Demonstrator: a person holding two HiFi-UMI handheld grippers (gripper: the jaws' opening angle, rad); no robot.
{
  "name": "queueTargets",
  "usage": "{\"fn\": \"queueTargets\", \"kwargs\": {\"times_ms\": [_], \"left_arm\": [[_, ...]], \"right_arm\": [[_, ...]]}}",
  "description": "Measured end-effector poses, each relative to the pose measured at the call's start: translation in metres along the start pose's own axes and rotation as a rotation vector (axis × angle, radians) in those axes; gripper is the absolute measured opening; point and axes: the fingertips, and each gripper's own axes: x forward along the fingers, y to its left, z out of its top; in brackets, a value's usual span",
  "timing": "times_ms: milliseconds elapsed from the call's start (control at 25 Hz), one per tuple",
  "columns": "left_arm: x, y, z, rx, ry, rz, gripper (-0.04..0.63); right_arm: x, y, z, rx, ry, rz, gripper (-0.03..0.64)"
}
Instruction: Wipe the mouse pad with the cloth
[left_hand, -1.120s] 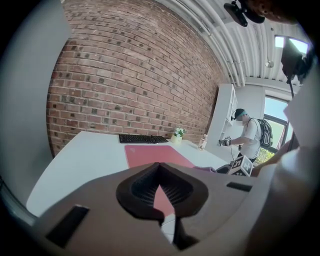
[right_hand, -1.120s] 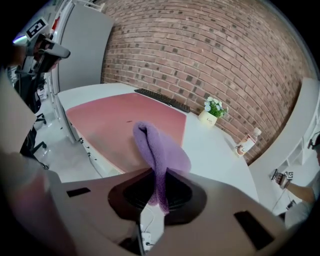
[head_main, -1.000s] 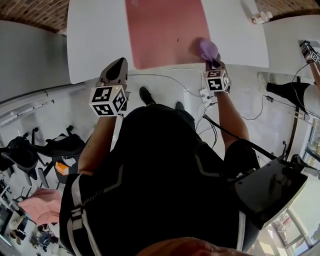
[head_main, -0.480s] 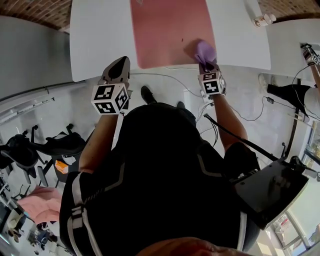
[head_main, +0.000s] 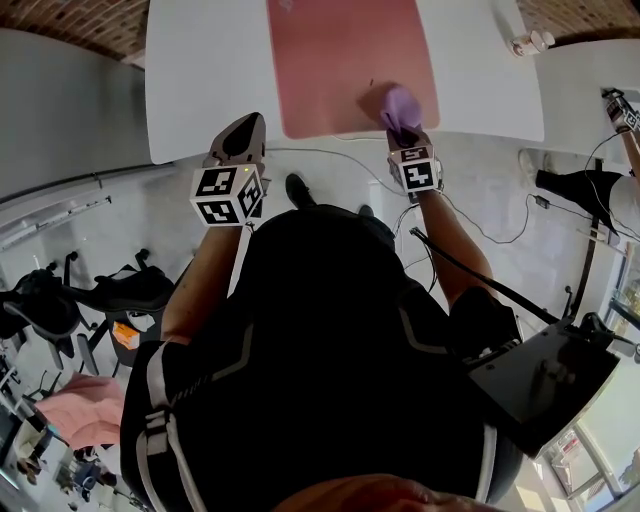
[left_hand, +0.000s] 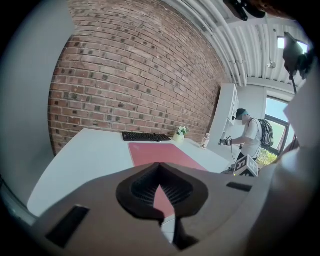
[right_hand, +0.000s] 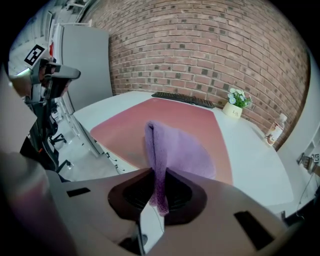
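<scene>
Wiping is the step I judge to be in hand, and I am running it with the right gripper (head_main: 405, 130). Its jaws are pinched tight on a fold of the purple cloth (right_hand: 181, 150). In the right gripper view the fabric stands between the jaws as a ridge and spreads out ahead in a soft bundle. From the head view the cloth sits on the near right corner of the pink mouse pad (head_main: 335, 60), just inside its front edge, and most of the pad lies bare beyond it and to its left. The pad lies on the white table (head_main: 200, 70). A dark keyboard (right_hand: 182, 99) sits just past its far end, with a small flower pot (right_hand: 235, 102) to the right of that.

The left gripper (head_main: 240, 138) hangs at the table's near edge, off the pad, its jaws drawn together on nothing. Through the thin slit between them I see only pad and table.

To do this well, I think I should press low enough for the spread part of the cloth to lie flat, not only the pinched ridge. Then I would drag in long, overlapping strokes from the near edge toward the keyboard, working leftwards. A light pad may creep or buckle under the drag, so I would consider setting the left gripper on the near left corner to pin it. I would end each stroke short of the keyboard and lift gently so the cloth does not slip from the jaws.
</scene>
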Motion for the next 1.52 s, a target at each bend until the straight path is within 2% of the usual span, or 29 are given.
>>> {"fn": "queueTargets", "kwargs": {"times_ms": [400,640,1080,1520], "left_arm": [[-0.012,0.019,-0.005,-0.035,-0.002,0.043,0.002],[-0.019,0.027,-0.006,-0.039,0.001,0.071,0.002],[-0.026,0.031,-0.004,-0.043,-0.008,0.084,0.002],[-0.034,0.038,-0.008,-0.067,-0.007,0.096,0.002]], "right_arm": [[0.007,0.049,0.022,0.03,0.007,0.1,0.054],[0.011,0.084,0.038,-0.046,0.011,0.189,0.054],[0.017,0.142,0.056,-0.054,0.02,0.335,0.054],[0.028,0.183,0.073,-0.098,0.036,0.42,0.054]]}}
